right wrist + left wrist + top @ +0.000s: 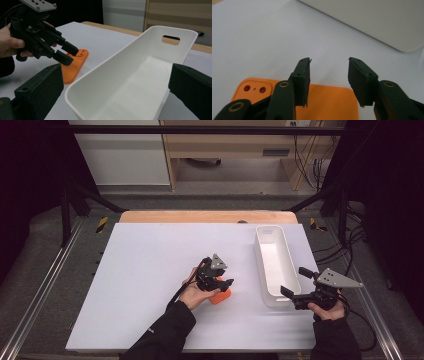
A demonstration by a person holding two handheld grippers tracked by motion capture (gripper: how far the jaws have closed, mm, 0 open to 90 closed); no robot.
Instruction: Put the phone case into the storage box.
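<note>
My left gripper hovered over the orange phone case near the table's middle, jaws apart, gripping nothing. My right gripper gaped wide around the white bin's near end.

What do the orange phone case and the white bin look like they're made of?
Orange phone case: probably plastic or firm silicone, with a matte, even colour, a thin flat body and moulded camera cut-outs in one corner. White bin: likely moulded plastic, smooth with a soft sheen, thin one-piece walls, rounded corners and a cut-out handle slot in the end wall. Neither can be told for certain from looks alone.
</note>
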